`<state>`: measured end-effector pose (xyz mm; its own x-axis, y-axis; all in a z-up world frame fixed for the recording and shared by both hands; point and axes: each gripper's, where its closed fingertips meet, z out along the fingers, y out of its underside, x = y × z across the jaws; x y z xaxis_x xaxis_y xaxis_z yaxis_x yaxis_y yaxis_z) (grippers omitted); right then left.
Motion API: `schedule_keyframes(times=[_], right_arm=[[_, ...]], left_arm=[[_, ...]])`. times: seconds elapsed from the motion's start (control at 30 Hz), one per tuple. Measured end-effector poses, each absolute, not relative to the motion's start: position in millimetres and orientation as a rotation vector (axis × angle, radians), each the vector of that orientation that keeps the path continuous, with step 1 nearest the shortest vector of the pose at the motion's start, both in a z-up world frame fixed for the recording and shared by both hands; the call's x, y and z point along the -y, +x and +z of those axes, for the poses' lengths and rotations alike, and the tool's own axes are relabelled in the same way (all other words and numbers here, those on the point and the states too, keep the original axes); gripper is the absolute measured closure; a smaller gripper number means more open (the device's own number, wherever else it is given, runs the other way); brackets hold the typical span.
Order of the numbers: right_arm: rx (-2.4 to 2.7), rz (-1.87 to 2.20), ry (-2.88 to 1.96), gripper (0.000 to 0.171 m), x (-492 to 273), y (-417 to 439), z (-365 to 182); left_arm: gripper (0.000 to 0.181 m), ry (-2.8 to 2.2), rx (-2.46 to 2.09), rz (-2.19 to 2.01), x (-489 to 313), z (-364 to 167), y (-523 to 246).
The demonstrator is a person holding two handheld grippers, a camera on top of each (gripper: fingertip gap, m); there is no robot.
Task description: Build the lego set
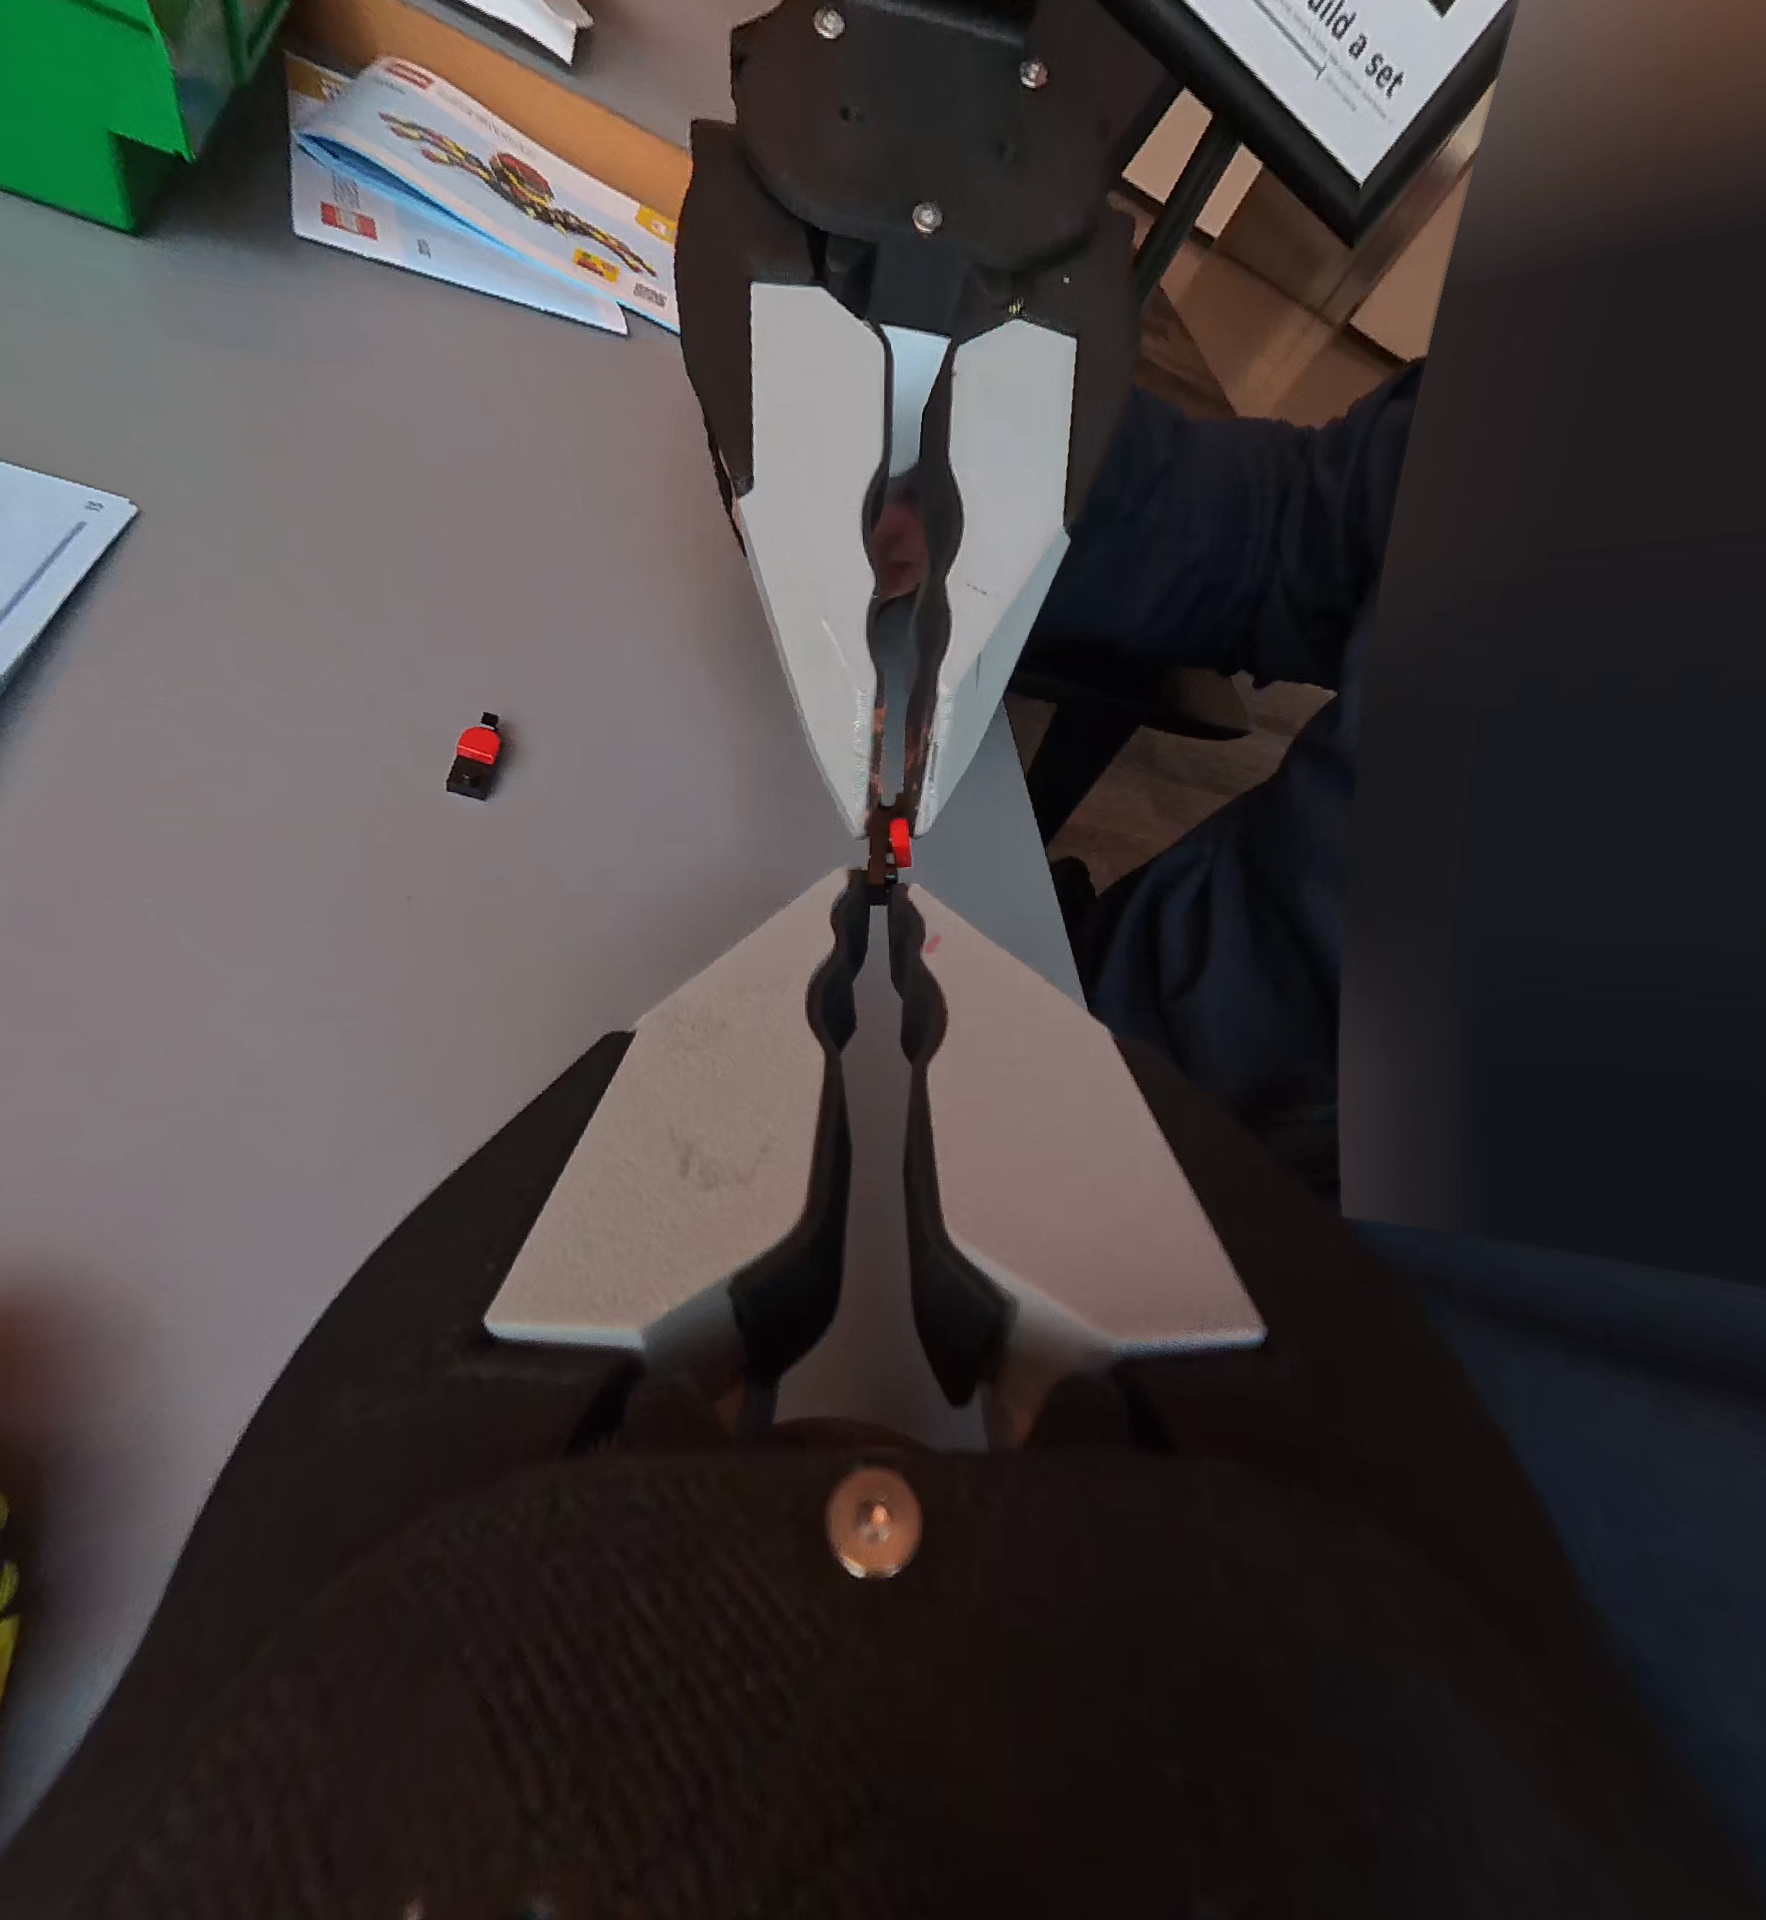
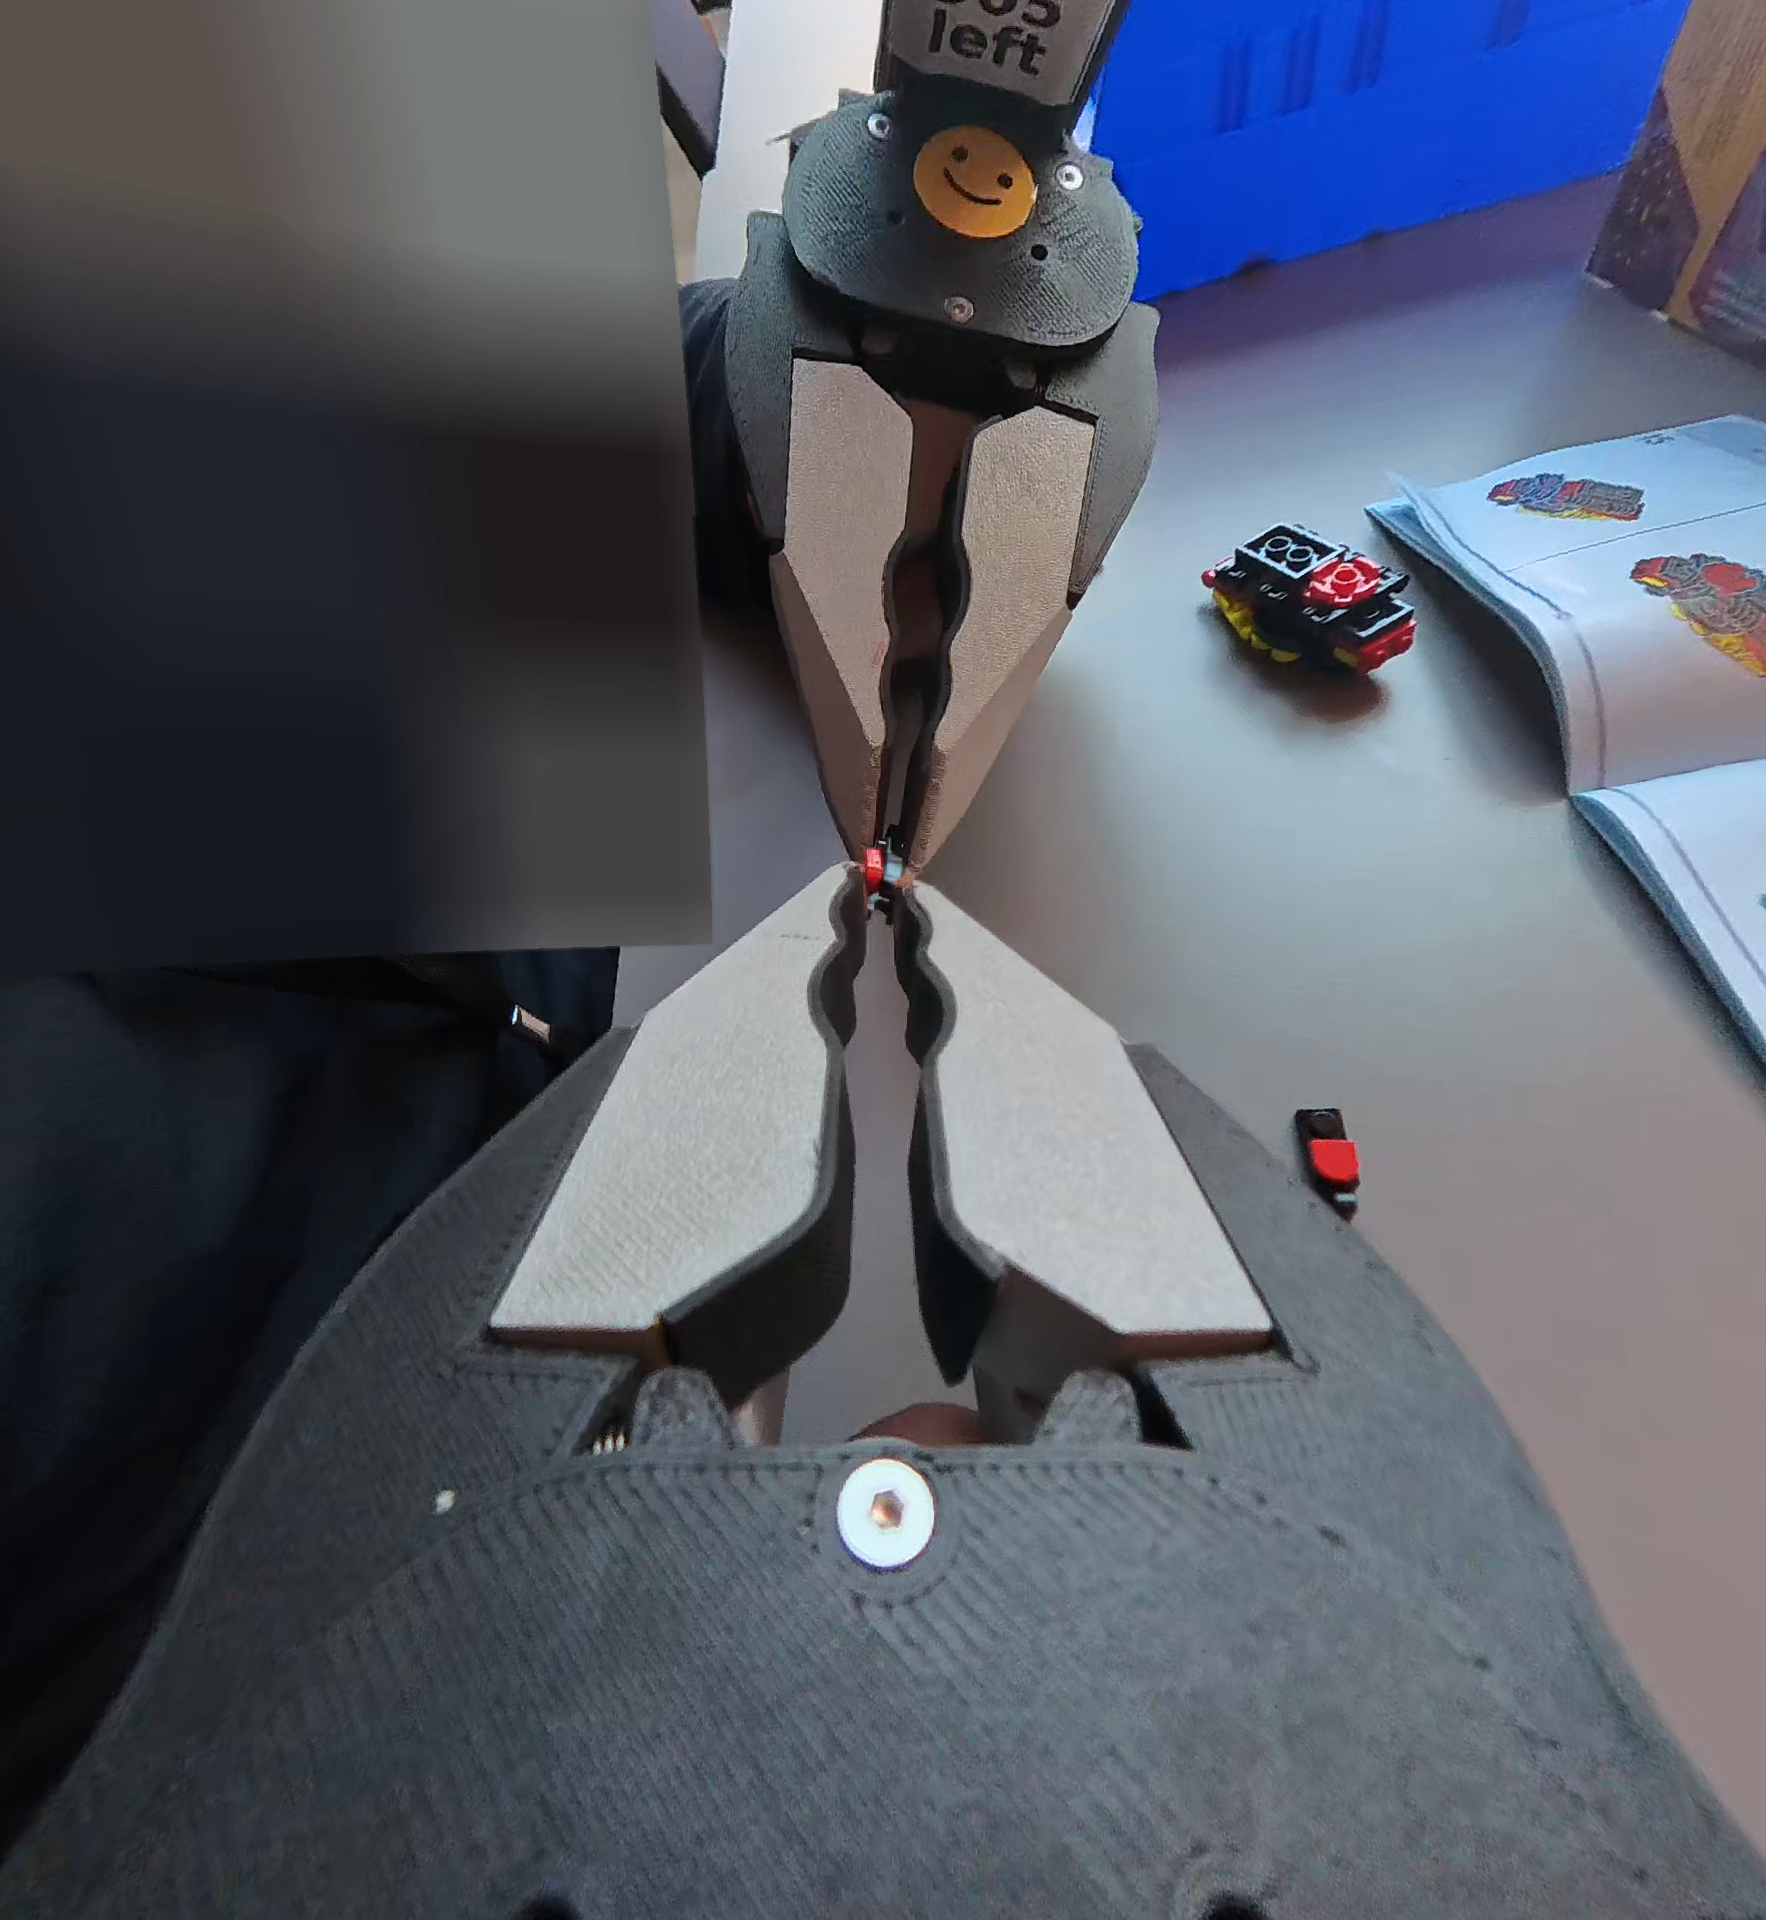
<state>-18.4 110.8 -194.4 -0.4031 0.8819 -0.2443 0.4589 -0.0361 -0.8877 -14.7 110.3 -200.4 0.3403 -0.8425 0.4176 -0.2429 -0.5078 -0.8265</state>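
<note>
My two grippers meet tip to tip above the near edge of the grey table [image 1: 339, 520]. My left gripper [image 1: 874, 888] is shut on a tiny black lego piece [image 1: 879, 878]. My right gripper [image 2: 879, 906] is shut on a tiny red lego piece [image 2: 873, 864]. The two pieces touch each other. In the left wrist view the right gripper [image 1: 894, 816] comes in from the top, with the red piece [image 1: 898, 840] at its tips. In the right wrist view the left gripper [image 2: 891, 831] comes in from the top.
A small red-and-black sub-assembly [image 1: 479, 758] lies loose on the table, also in the right wrist view [image 2: 1328, 1158]. A black, red and yellow partial build [image 2: 1310, 608] sits beside an open instruction booklet [image 2: 1689, 644]. A green box [image 1: 48, 104], a blue box [image 2: 1378, 135] and a second booklet [image 1: 484, 197] stand farther back. The grippers are tip to tip, or close to it.
</note>
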Motion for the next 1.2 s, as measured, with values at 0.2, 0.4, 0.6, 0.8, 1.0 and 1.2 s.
schedule_keyframes(times=[0.2,0.4,0.6,0.8,1.0,1.2], right_arm=[[1.764,1.516,-1.448,0.168,-113.3,-21.5,-193.6],[1.752,1.434,-1.421,0.165,-115.2,-22.0,-191.6],[1.764,1.423,-1.432,0.166,-114.6,-20.9,-195.6],[1.792,1.346,-1.394,0.166,-115.0,-20.4,-197.2],[1.819,1.202,-1.344,0.168,-113.1,-18.8,-197.2],[1.87,1.176,-1.263,0.168,-109.4,-20.1,-196.8]], left_arm=[[0.18,-1.967,-0.909,-1.211,-111.3,-201.0,-16.7],[0.18,-1.949,-0.896,-1.195,-113.4,-198.9,-14.1],[0.18,-1.949,-0.949,-1.095,-113.3,-203.3,-12.3],[0.18,-1.965,-0.936,-1.091,-113.8,-204.7,-11.3],[0.18,-1.975,-0.896,-1.136,-112.3,-203.2,-9.1],[0.18,-1.922,-1.003,-1.069,-109.2,-203.3,-11.3]])
